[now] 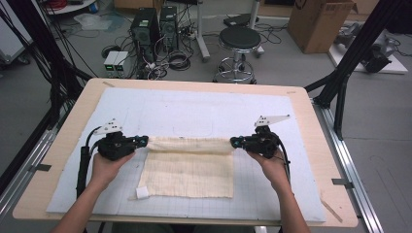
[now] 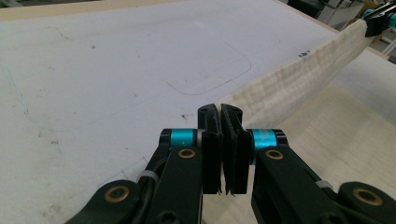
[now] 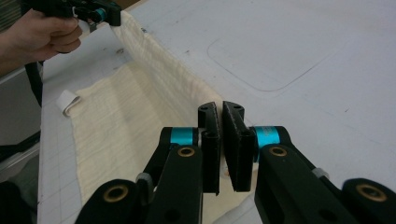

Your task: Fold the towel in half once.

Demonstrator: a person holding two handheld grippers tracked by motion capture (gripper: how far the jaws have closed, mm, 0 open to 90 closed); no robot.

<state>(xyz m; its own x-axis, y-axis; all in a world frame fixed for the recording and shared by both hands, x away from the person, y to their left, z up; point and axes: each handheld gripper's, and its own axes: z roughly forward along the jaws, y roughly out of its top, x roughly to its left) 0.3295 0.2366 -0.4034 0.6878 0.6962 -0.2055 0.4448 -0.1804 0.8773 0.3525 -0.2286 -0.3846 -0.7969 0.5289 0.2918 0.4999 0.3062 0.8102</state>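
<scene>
left tool (image 2: 221,116) clamped on cream cloth (image 2: 289,84), white mat (image 2: 93,70)

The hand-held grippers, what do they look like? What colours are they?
Each hand-held gripper, left and right, is black, with two flat black jaws. Bright blue rings and small brass-coloured rivets sit by the jaws. A pale grey three-cornered plate tops each one, and a black cable trails back. The person's forearms are bare, no sleeves.

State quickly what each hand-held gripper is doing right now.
Left hand-held gripper: shut on the cream cloth, at its left corner.
Right hand-held gripper: shut on the cream cloth, at its right corner.
</scene>
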